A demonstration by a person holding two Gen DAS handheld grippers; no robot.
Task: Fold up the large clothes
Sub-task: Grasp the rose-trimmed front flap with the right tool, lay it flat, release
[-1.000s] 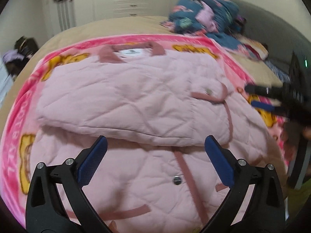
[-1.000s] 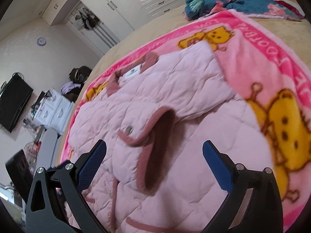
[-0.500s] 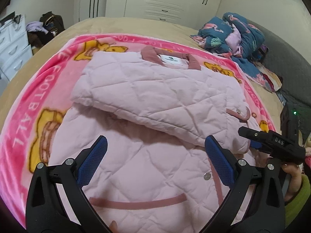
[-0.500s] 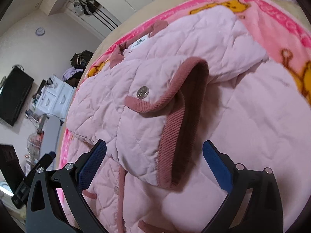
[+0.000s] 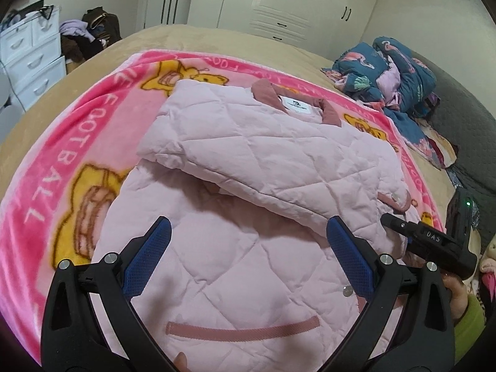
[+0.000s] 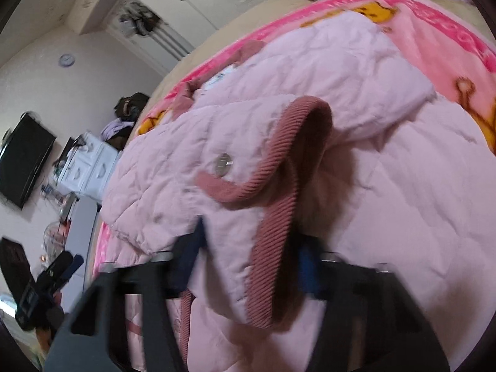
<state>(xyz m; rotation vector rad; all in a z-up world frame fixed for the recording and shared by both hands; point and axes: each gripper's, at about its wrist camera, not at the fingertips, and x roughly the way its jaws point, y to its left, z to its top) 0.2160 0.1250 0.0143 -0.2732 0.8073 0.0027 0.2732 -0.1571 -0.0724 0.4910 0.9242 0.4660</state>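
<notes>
A pale pink quilted jacket (image 5: 272,167) with dusty-rose trim lies on a pink cartoon blanket (image 5: 62,161) on the bed, one sleeve folded across the body. My left gripper (image 5: 248,257) is open and empty, hovering over the jacket's lower half. My right gripper (image 6: 251,263) has its jaws narrowed around the folded sleeve's cuff (image 6: 279,167); motion blur hides whether they pinch it. The right gripper also shows at the right of the left wrist view (image 5: 431,241), at the cuff.
A heap of blue patterned bedding (image 5: 387,74) lies at the bed's far right. A white drawer unit (image 5: 28,59) and dark bags stand left of the bed. White wardrobes (image 5: 279,0) line the back wall.
My right gripper has moved down onto the sleeve cuff and its jaws have closed in around it. My left gripper has shifted slightly and stays open.
</notes>
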